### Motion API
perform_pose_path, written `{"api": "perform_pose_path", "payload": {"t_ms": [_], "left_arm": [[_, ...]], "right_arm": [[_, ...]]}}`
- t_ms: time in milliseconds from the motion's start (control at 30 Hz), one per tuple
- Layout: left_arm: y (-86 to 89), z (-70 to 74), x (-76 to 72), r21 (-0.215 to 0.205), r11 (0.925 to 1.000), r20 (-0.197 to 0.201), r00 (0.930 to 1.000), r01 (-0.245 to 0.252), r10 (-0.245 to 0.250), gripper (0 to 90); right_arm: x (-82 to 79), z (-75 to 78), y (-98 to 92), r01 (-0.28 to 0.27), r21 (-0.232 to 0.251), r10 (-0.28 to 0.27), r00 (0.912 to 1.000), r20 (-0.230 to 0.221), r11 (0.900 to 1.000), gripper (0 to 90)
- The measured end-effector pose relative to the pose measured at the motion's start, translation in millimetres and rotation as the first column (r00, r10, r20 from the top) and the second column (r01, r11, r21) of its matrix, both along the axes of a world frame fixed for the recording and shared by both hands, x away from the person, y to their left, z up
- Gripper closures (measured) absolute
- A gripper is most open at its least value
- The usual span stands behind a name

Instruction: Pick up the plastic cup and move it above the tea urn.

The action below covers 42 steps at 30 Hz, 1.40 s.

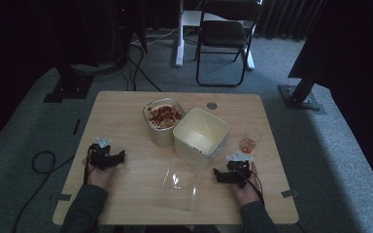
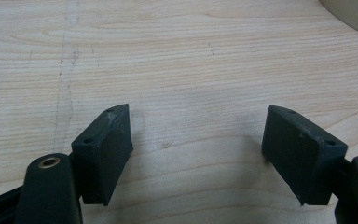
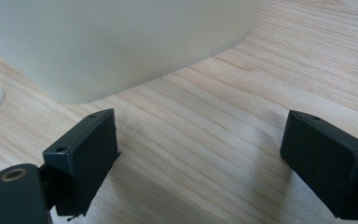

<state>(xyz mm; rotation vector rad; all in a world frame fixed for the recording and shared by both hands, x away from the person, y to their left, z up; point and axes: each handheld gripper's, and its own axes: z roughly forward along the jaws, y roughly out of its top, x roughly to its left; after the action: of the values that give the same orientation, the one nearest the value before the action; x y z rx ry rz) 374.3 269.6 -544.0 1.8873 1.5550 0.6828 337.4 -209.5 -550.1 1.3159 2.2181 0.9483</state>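
Both claws rest on the counter with nothing held: the left claw at lower left, the right claw at lower right, jaws of each apart. This looks like the start. The cream tub sits centre frame, near the right claw; reaching it comes next. The clear lid below it is faint, and the small cup holds contents too dim to name.

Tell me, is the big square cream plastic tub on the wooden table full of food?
No, the big square cream plastic tub looks nearly bare inside, while the smaller container beside it holds the reddish food.
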Motion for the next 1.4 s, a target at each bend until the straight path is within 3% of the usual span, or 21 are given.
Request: {"api": "perform_pose_path", "payload": {"t_ms": [133, 433, 600, 633, 900, 967, 1167, 1300, 1333, 1367, 1400], "left_arm": [[-2.4, 0.4, -2.2, 0.018, 0.9998, 0.011, 0.9999, 0.006, -0.006, 29.6], [-5.1, 1.5, -3.3, -0.002, 0.9999, -0.002, 0.9999, 0.016, -0.016, 34.2], [-14.4, 3.3, -6.9, 0.004, 0.9978, -0.01, 0.9977, 0.067, -0.067, 36.0], [-19.5, 5.4, -9.4, 0.016, 0.9951, -0.004, 0.9952, 0.098, -0.098, 36.0], [-35.8, 16.6, -21.1, -0.015, 0.9855, 0.025, 0.9853, 0.169, -0.169, 37.0], [-45.0, 22.9, -25.7, -0.027, 0.9759, 0.036, 0.9758, 0.217, -0.216, 37.0], [-58.5, 36.9, -31.2, -0.055, 0.9603, 0.066, 0.9607, 0.273, -0.27, 37.1], [-78.8, 47.8, -39.5, -0.075, 0.9363, 0.07, 0.9384, 0.343, -0.338, 36.8], [-78.8, 47.8, -39.5, -0.075, 0.9363, 0.07, 0.9384, 0.343, -0.338, 36.8], [-84.1, 50.6, -41.6, -0.078, 0.9298, 0.073, 0.9322, 0.36, -0.354, 36.8], [-94.9, 55.5, -46.4, -0.075, 0.9156, 0.08, 0.9175, 0.395, -0.389, 36.7]], "right_arm": [[-3.8, 0.0, -14.7, -0.038, -0.003, 0.038, 0.9993, 0.0, 0.999, 10.5], [-9.9, -0.3, -43.6, -0.058, -0.001, 0.058, 0.9983, 0.001, 0.998, 10.5], [-9.9, -0.4, -45.9, -0.044, -0.001, 0.044, 0.999, 0.002, 0.999, 10.5], [-9.9, -0.4, -46.0, -0.041, -0.001, 0.041, 0.9991, 0.002, 0.999, 10.5], [-11.5, -0.4, -47.6, -0.032, -0.001, 0.032, 0.9995, 0.002, 1.0, 10.6], [-11.6, -0.4, -47.5, -0.031, -0.001, 0.031, 0.9995, 0.001, 1.0, 10.6], [-11.5, -0.4, -47.7, -0.03, -0.002, 0.03, 0.9996, 0.003, 1.0, 10.6], [-11.3, -0.4, -47.9, -0.022, 0.0, 0.022, 0.9998, 0.001, 1.0, 10.7], [-11.3, -0.4, -47.9, -0.022, 0.0, 0.022, 0.9998, 0.001, 1.0, 10.7], [-11.3, -0.4, -47.9, -0.022, 0.0, 0.022, 0.9998, 0.001, 1.0, 10.7], [-11.3, -0.4, -48.0, -0.022, -0.001, 0.022, 0.9998, 0.002, 1.0, 10.7]]}}
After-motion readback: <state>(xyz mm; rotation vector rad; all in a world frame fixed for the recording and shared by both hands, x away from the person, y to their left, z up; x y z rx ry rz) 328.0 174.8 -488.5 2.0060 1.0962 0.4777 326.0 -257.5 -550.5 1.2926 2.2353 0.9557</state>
